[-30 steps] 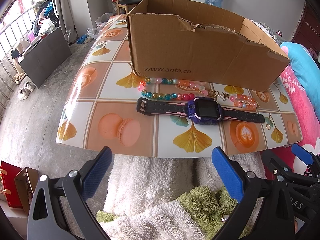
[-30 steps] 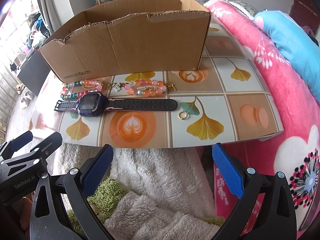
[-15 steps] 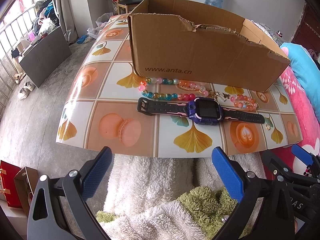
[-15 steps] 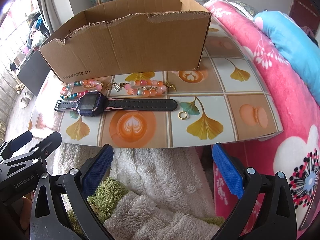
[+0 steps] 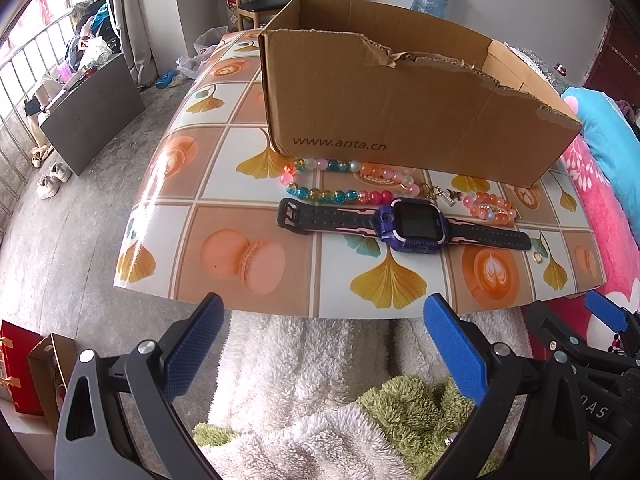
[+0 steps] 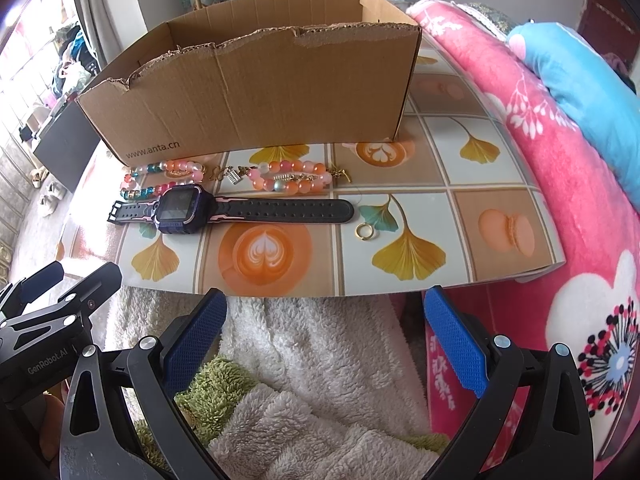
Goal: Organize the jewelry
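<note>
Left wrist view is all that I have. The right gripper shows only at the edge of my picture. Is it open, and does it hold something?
Observer: The right gripper is open, with nothing between its fingers. It hovers just short of the table edge.
Operator: The gold ring is very small for me. Does it touch the watch strap?
Observer: No. The gold ring lies apart from the strap tip of the watch, a little nearer to the table edge.
Operator: How does the orange bracelet end on its right side?
Observer: The orange bracelet has a gold toggle clasp sticking out at its right end.
</note>
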A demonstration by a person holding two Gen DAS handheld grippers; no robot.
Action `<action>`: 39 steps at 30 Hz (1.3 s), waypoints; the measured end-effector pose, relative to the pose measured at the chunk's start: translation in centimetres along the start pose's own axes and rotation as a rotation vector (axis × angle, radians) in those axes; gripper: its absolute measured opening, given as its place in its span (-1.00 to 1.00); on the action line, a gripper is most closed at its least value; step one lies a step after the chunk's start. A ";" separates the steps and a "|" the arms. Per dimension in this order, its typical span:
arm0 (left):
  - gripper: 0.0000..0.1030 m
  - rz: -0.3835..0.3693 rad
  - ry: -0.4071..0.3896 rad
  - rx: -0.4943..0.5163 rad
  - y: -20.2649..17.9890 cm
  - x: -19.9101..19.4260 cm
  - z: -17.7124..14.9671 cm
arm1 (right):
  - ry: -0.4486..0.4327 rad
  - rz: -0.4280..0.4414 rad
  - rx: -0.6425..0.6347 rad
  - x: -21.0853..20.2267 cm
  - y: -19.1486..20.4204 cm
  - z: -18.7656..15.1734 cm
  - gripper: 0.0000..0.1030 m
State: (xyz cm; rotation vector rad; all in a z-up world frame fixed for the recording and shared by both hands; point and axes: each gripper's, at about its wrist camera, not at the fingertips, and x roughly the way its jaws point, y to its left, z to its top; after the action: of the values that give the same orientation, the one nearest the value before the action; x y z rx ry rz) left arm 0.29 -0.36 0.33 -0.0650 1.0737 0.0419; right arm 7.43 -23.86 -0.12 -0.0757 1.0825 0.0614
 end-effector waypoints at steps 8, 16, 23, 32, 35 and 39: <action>0.91 0.009 -0.026 0.027 -0.3 0.3 1.3 | -0.058 -0.010 -0.025 -0.1 -0.5 1.4 0.85; 0.91 0.091 -0.125 0.050 0.7 2.2 7.0 | -0.191 0.098 -0.082 -0.2 -0.8 6.9 0.85; 0.91 0.099 -0.099 0.017 1.8 5.4 10.6 | -0.131 0.193 -0.048 2.7 -0.6 10.4 0.85; 0.92 0.078 -0.088 0.006 2.9 6.7 12.3 | -0.124 0.193 -0.042 4.1 -0.7 12.3 0.85; 0.92 0.083 -0.094 0.012 3.0 7.3 13.0 | -0.132 0.185 -0.049 4.5 -0.5 12.9 0.85; 0.92 0.088 -0.093 0.001 3.5 8.0 13.5 | -0.144 0.169 -0.049 4.7 0.0 13.3 0.85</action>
State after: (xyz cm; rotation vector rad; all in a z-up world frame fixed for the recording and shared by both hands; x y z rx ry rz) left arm 15.72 4.19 -0.43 -0.0150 0.9833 0.1228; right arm 21.30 -22.55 1.93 -0.0233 0.9418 0.2426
